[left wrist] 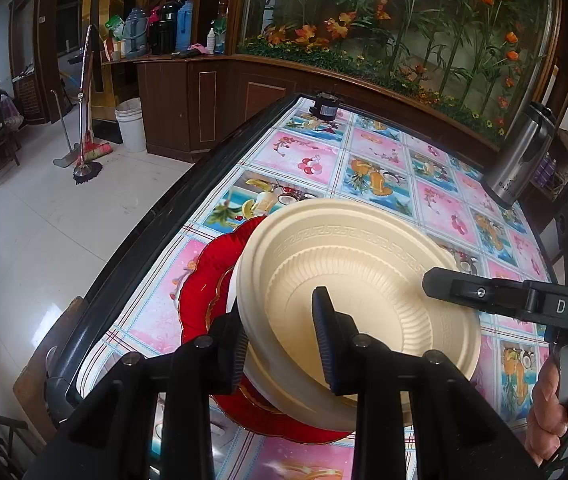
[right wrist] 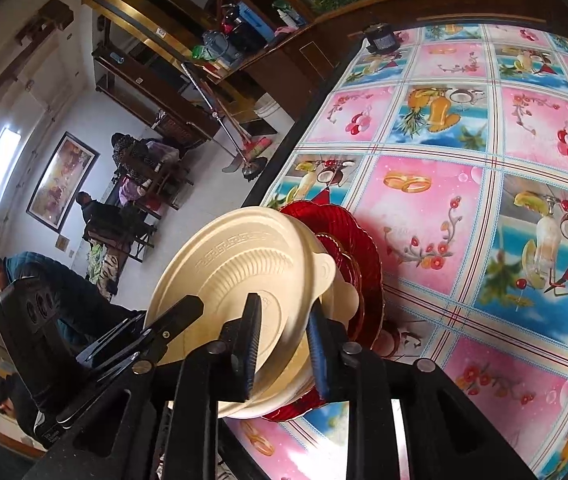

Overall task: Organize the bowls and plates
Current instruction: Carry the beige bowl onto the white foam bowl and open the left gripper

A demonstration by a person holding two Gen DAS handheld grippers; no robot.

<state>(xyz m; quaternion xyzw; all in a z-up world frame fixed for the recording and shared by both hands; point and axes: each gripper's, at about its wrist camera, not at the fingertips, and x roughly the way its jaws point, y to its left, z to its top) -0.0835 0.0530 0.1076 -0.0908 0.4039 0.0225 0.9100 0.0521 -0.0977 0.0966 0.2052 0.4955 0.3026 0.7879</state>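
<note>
A cream plastic bowl (left wrist: 363, 280) sits nested on another cream bowl (left wrist: 260, 384), both on a red glass plate (left wrist: 204, 280) near the table's left edge. My left gripper (left wrist: 280, 336) is shut on the top bowl's near rim, one finger inside, one outside. My right gripper (right wrist: 284, 344) is shut on the same cream bowl (right wrist: 236, 264) at its opposite rim; it shows in the left wrist view (left wrist: 439, 284) at the right. The red plate (right wrist: 347, 240) lies under the bowls.
The table (left wrist: 383, 152) has a colourful fruit-print cloth and a black raised edge. A steel thermos (left wrist: 519, 152) stands at the far right. A small black device (left wrist: 323, 106) sits at the far end. Floor, broom, bucket and cabinets lie left.
</note>
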